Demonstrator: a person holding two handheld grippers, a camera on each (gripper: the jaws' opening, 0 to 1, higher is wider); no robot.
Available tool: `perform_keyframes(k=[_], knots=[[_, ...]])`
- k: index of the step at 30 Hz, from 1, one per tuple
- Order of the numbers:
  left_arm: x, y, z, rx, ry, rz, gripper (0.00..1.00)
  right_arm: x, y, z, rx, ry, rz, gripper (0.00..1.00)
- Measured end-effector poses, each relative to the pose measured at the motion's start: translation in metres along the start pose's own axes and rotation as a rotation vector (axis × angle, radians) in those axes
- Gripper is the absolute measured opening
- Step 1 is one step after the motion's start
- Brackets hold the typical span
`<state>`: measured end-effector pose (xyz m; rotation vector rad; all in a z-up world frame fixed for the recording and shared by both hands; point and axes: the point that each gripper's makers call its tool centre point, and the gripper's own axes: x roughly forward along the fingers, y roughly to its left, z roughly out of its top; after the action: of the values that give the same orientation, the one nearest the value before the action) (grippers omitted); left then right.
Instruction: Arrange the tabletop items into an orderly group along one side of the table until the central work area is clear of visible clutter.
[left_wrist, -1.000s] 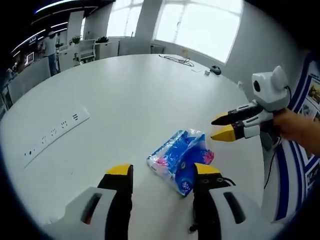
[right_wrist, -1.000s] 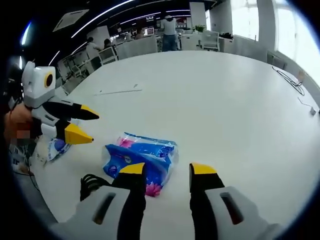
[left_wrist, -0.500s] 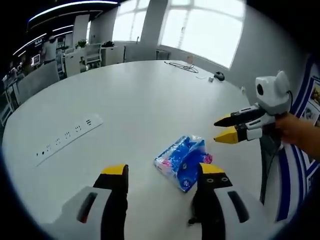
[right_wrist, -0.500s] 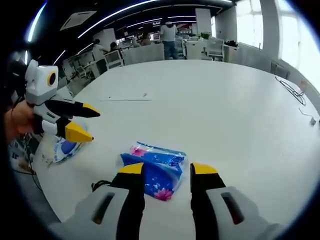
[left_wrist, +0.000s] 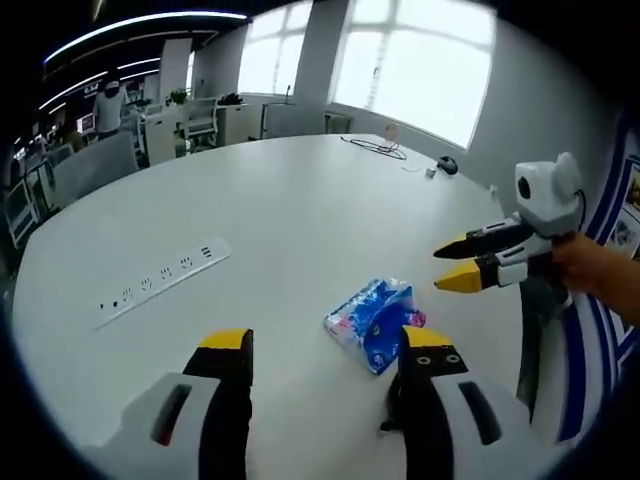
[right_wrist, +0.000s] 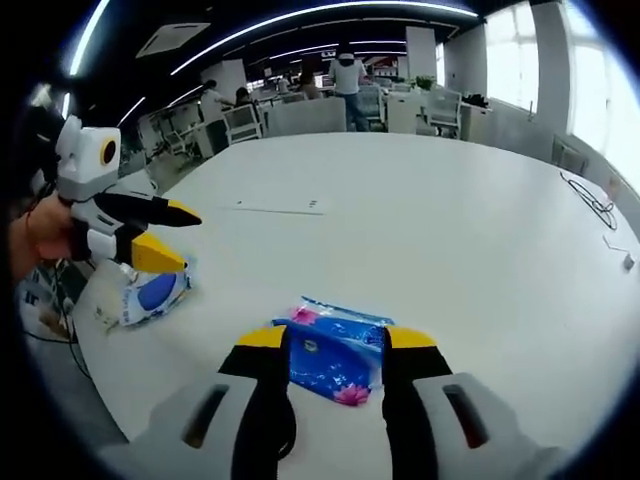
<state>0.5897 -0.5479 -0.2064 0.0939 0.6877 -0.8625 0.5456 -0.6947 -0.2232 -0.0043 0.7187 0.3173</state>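
Note:
A blue tissue pack with pink flowers (left_wrist: 372, 322) lies flat on the white table (left_wrist: 280, 220). In the left gripper view it sits just left of my right-hand jaw tip, and my left gripper (left_wrist: 325, 340) is open above the table. My right gripper (left_wrist: 455, 265) enters from the right, open, hovering beyond the pack. In the right gripper view the same pack (right_wrist: 330, 352) lies on the table between the tips of my right gripper (right_wrist: 335, 338), whose jaws stand apart. My left gripper (right_wrist: 177, 240) shows at the left, open, above a second blue-and-white pack (right_wrist: 155, 293).
A white power strip (left_wrist: 165, 283) lies on the table to the left. A black cable (left_wrist: 378, 150) and a small dark mouse (left_wrist: 447, 165) lie at the far edge. Chairs, desks and standing people (right_wrist: 348, 75) fill the room beyond.
Both views have drawn back, so the blue pack looks smaller. In the right gripper view it now lies centred between my jaw tips, and the second pack has come fully into sight.

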Motion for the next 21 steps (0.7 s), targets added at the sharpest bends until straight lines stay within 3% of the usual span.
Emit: perform_keyframes(k=[7, 21], knots=[[-0.026, 0.002, 0.006, 0.006, -0.034, 0.019, 0.59, -0.007, 0.018, 0.009, -0.033, -0.015, 0.029, 0.35], [-0.089, 0.028, 0.014, 0.005, -0.104, 0.072, 0.59, -0.015, 0.068, 0.032, -0.124, -0.035, 0.113, 0.37]])
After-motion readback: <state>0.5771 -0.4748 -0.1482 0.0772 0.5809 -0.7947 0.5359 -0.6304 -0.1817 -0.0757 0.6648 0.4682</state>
